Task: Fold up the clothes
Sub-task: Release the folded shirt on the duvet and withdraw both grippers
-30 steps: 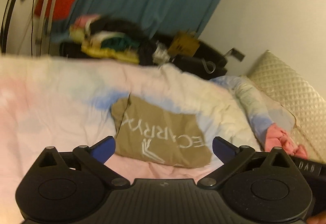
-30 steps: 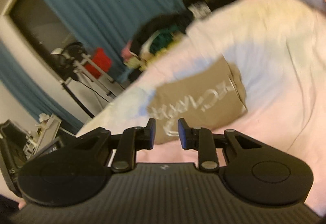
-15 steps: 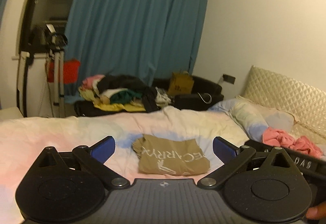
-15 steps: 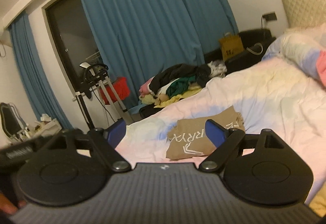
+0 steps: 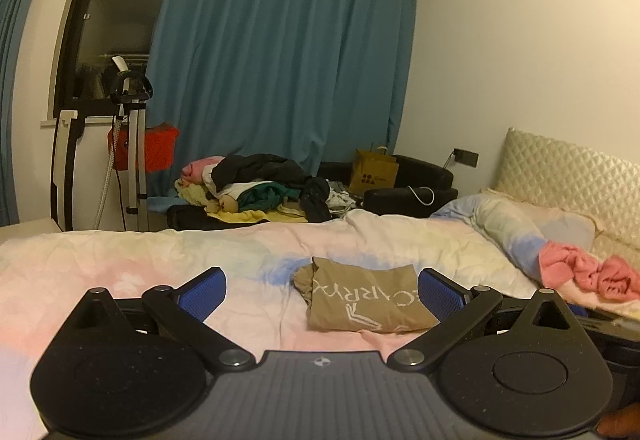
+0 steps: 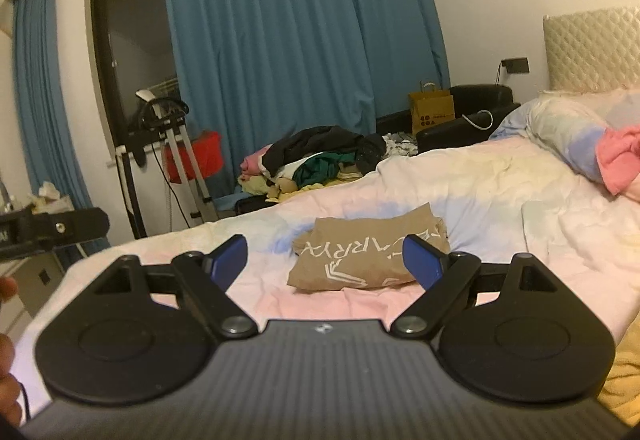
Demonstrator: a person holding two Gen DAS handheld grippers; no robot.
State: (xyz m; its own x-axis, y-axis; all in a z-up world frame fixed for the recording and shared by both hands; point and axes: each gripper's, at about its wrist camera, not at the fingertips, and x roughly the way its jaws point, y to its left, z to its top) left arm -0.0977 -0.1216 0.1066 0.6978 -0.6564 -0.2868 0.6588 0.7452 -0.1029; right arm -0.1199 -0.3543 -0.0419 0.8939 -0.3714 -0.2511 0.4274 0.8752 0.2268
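Both grippers have pulled back from the bed, and the right one has spread wide since a second ago.
Left gripper (image 5: 320, 286) and right gripper (image 6: 325, 254) hang released, grasping nothing; the folded tan shirt (image 5: 366, 300) lies flat on the pastel duvet (image 5: 120, 260), apart from both.

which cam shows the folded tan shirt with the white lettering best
The right wrist view: the tan shirt lies whole between the open right tool's fingers. The left wrist view has its right edge hidden behind a finger.
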